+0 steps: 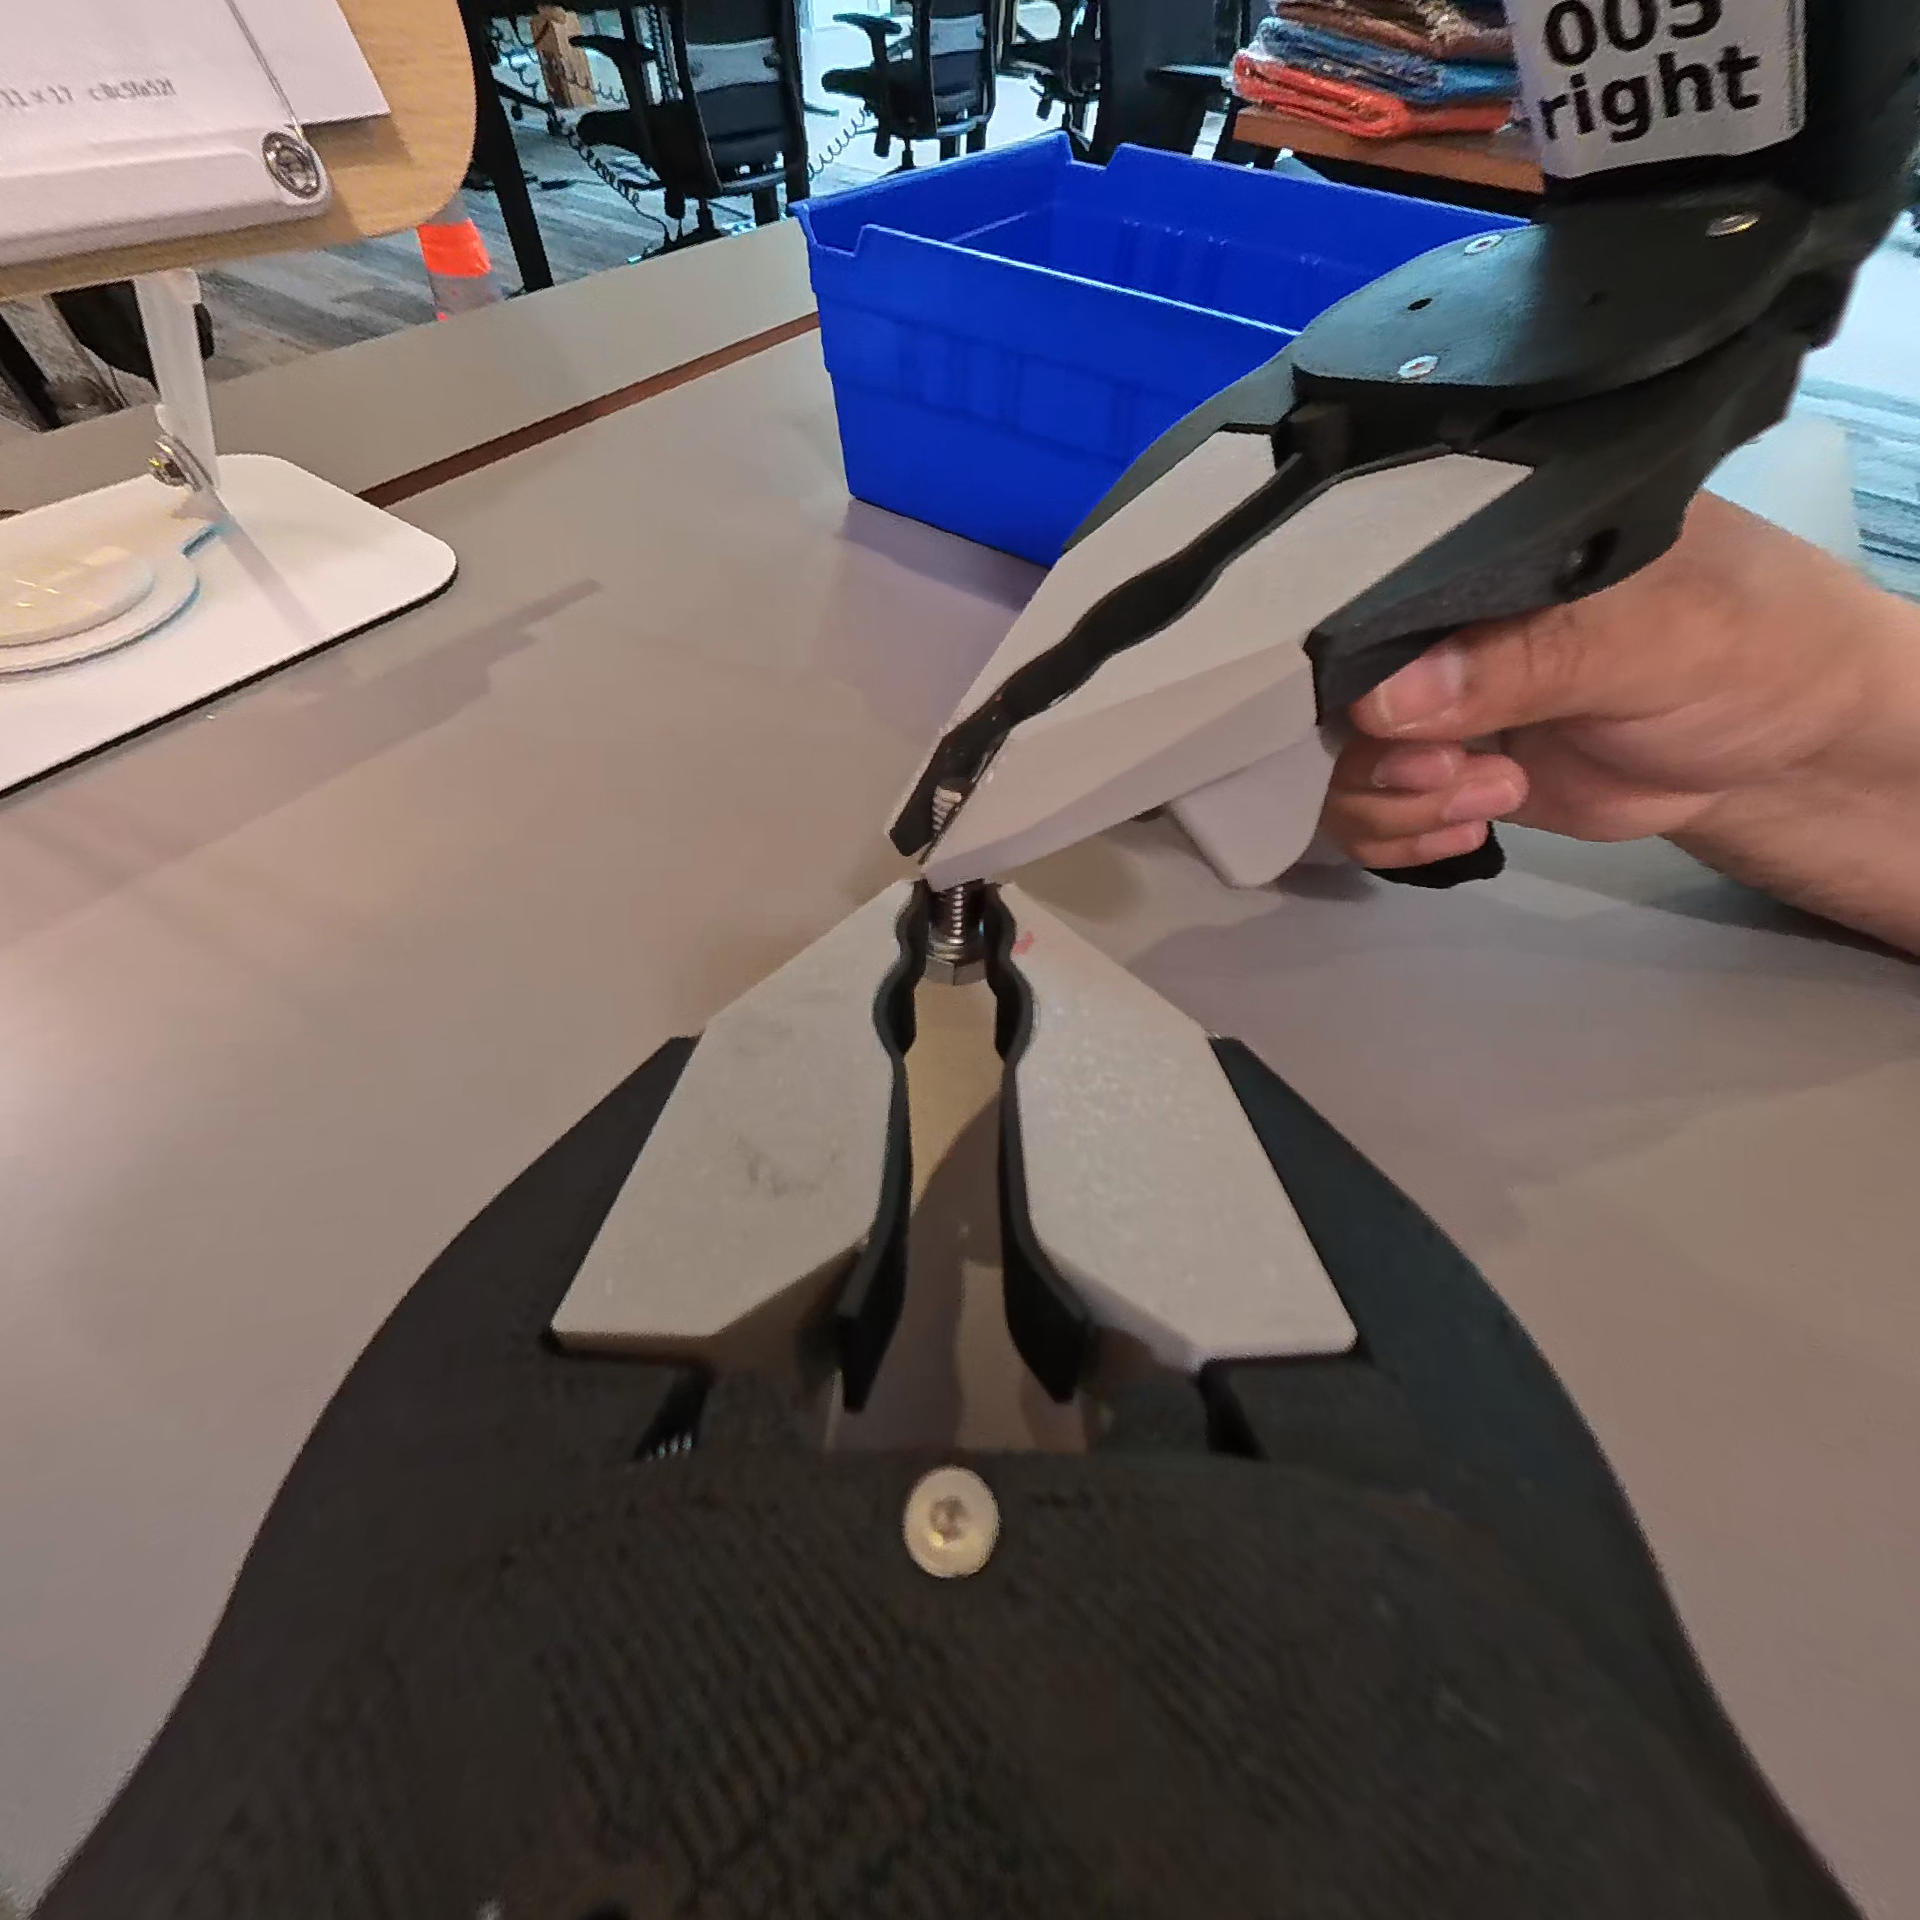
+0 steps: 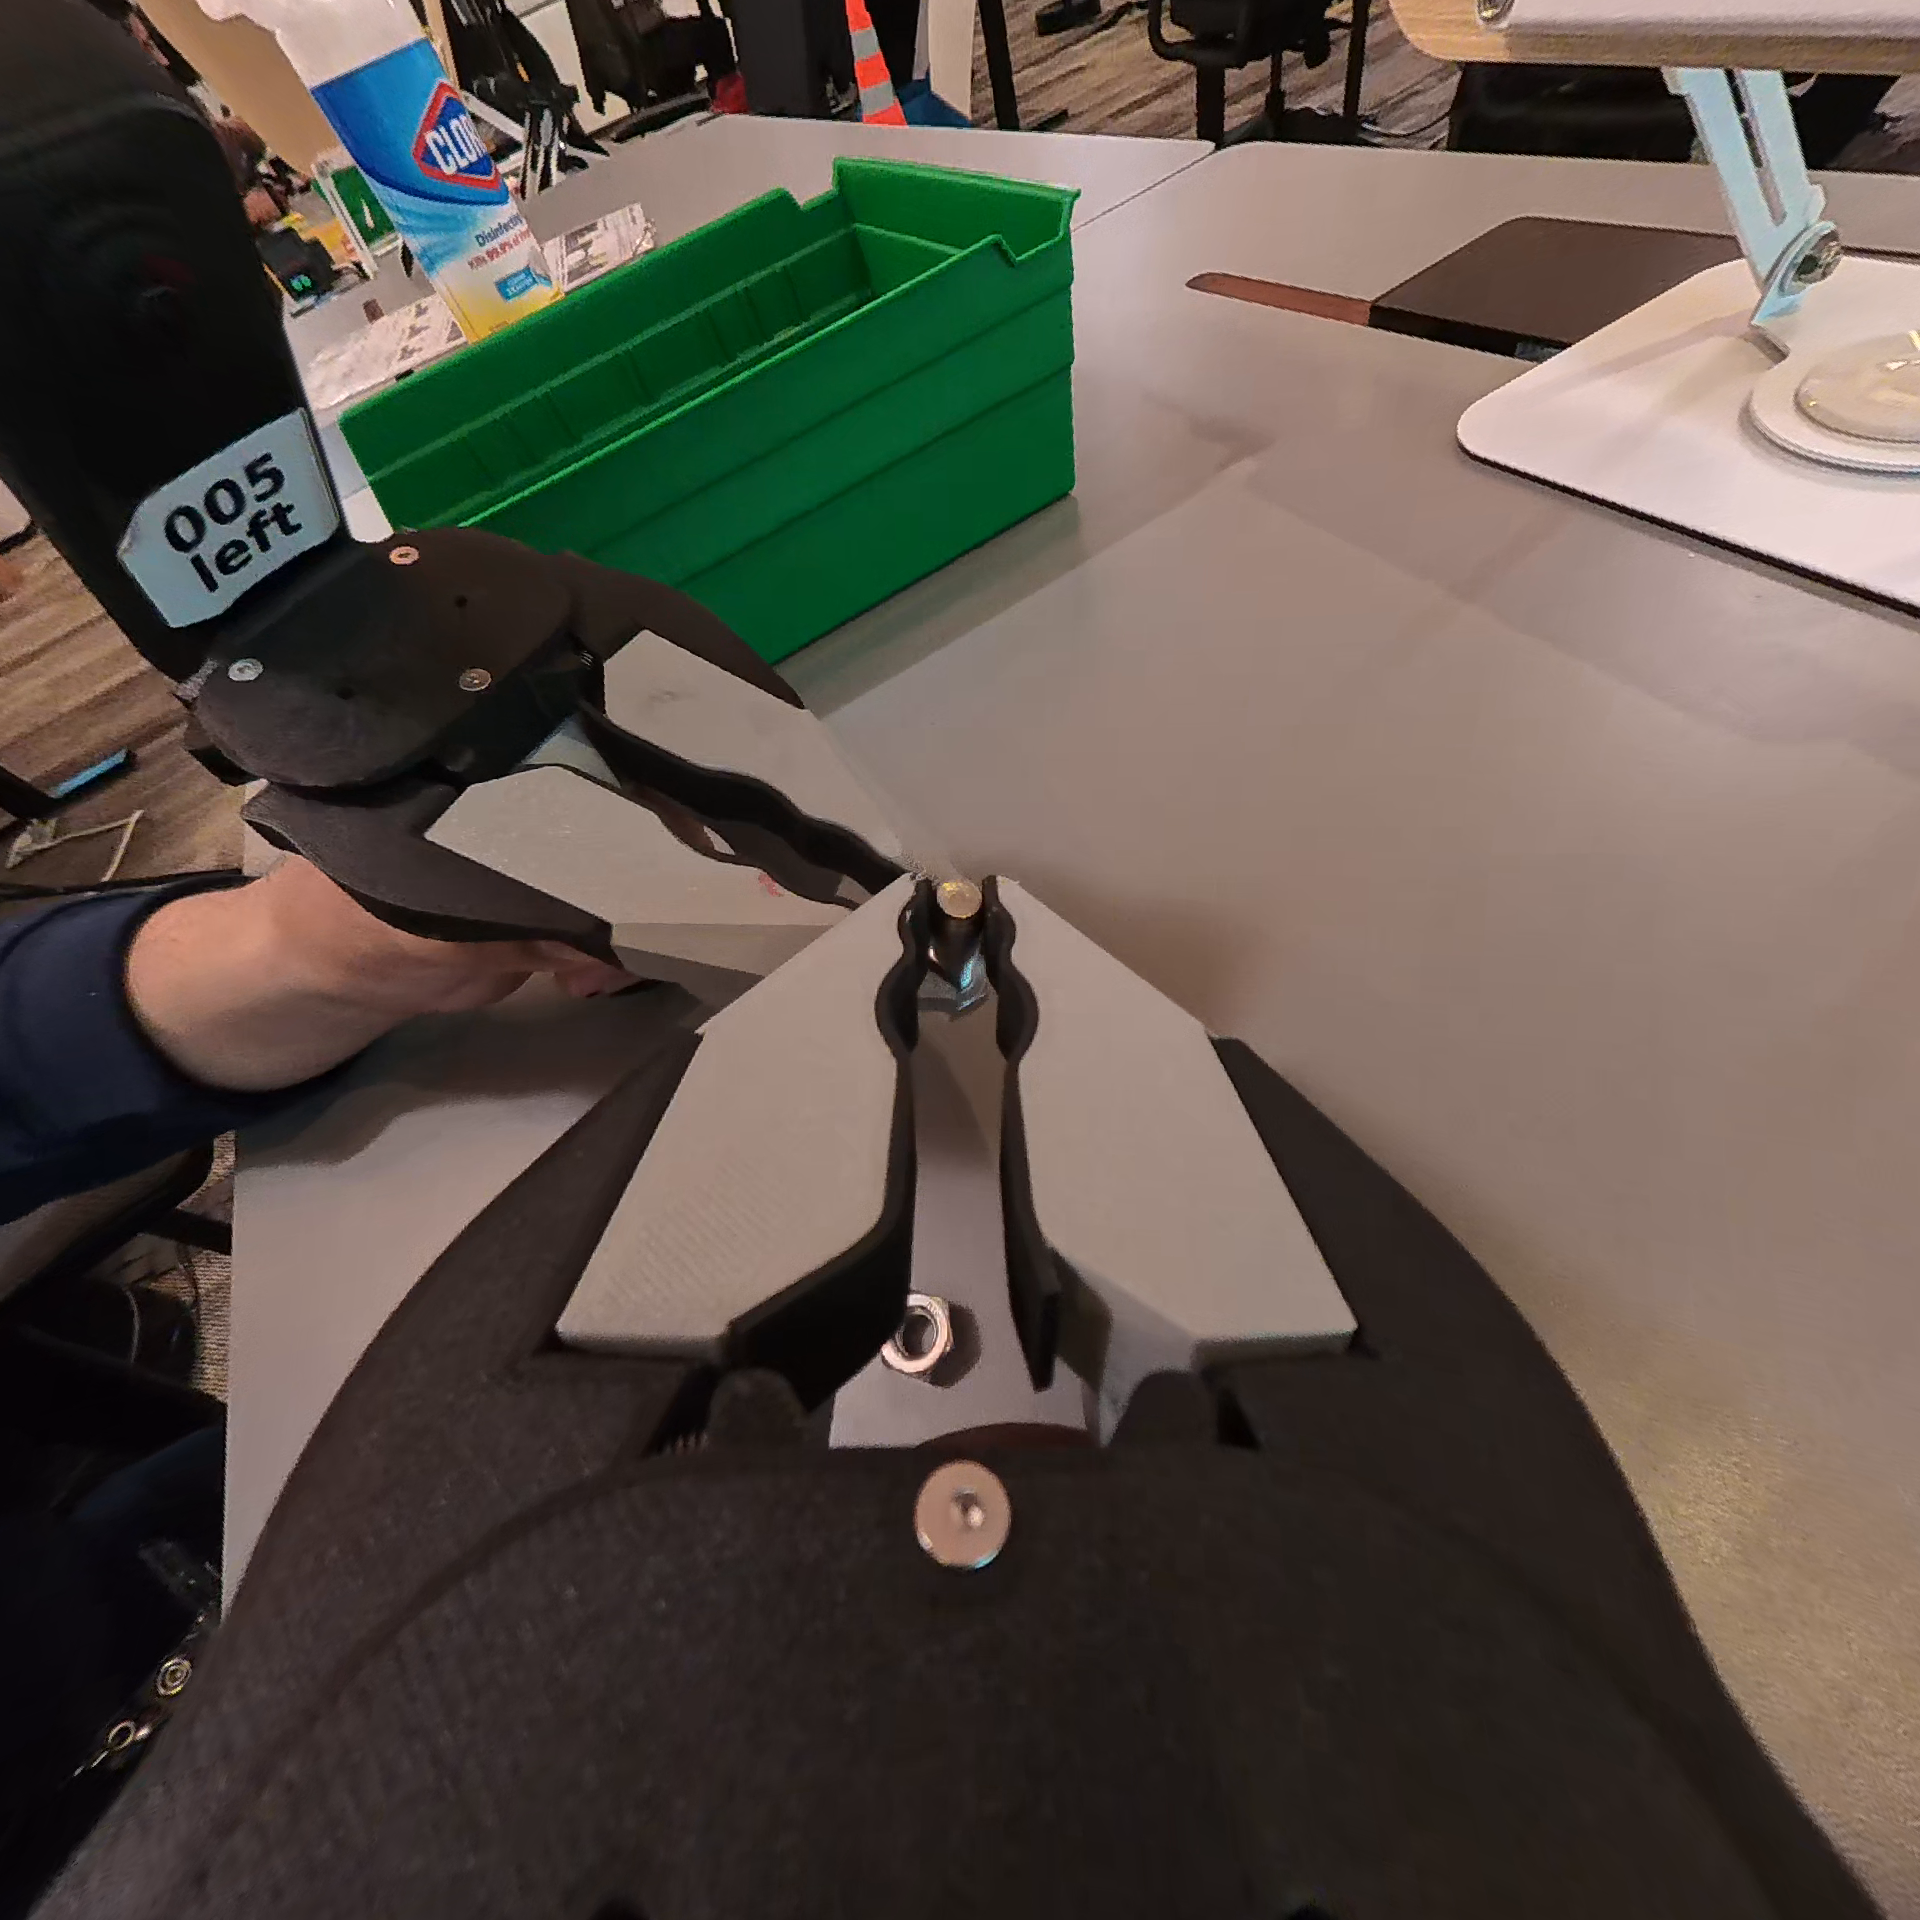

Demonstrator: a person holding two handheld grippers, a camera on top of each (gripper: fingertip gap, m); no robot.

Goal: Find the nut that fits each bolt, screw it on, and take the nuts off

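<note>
Steel bolt runs between both grippers: my left gripper pinches the nut end, my right gripper clamps the opposite end, tips nearly touching.

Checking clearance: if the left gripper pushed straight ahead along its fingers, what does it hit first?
The right gripper, almost at once: its tips sit just past the left gripper, which is shut on the bolt. The blue bin lies beyond; depth is unclear.

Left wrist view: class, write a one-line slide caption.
Left gripper clamps a nut on a bolt held by the right gripper, blue bin behind.
</note>
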